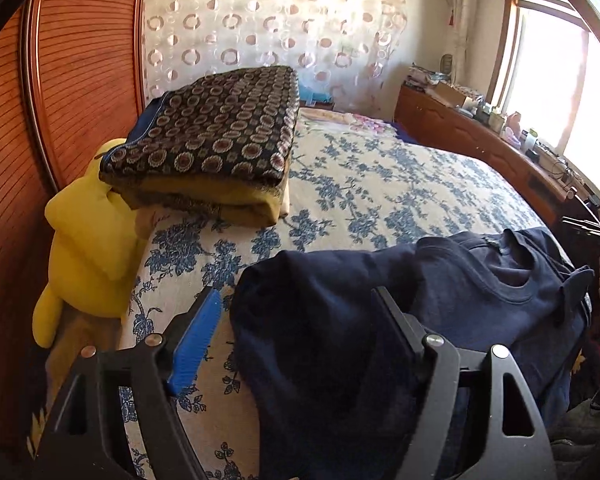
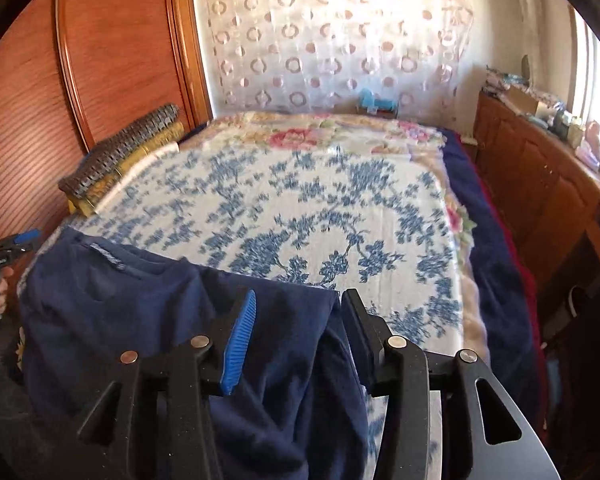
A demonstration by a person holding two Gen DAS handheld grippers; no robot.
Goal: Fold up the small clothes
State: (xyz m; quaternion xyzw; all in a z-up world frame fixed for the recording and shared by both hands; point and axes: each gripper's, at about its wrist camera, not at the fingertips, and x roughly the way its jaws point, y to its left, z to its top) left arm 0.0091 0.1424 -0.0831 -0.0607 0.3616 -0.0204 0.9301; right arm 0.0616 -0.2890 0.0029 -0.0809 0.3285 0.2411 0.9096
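A dark navy blue cotton T-shirt (image 1: 480, 280) lies bunched along the near edge of a bed, filling the lower right of the left wrist view and the lower left of the right wrist view (image 2: 140, 300). Its round ribbed neckline and a small label show toward the right of the left view.

The left gripper (image 1: 296, 312), black with one ribbed blue pad, sits at the bottom centre of its frame with its fingers spread apart; navy cloth lies between and over them, but nothing is pinched. The right gripper (image 2: 296, 308) at the bottom centre of its frame is likewise spread, with cloth draped between its fingers and not clamped.

The shirt rests on a cream bedspread with a blue floral print (image 1: 380, 184), which runs up the middle of both frames. In the upper left of the left view sits a folded stack of dark patterned blankets with circle motifs (image 1: 212, 136), and just below it a yellow plush toy (image 1: 88, 248). A reddish wooden wardrobe (image 1: 80, 60) fills the left edge, a sheer curtain with ring patterns (image 1: 268, 20) the top centre, and a wooden sideboard (image 1: 480, 136) under a bright window the upper right.

The step in hand appears to be taking hold of the shirt to spread it flat. Doing it well likely means each gripper closing on a single layer at opposite edges, then pulling apart evenly to remove wrinkles.
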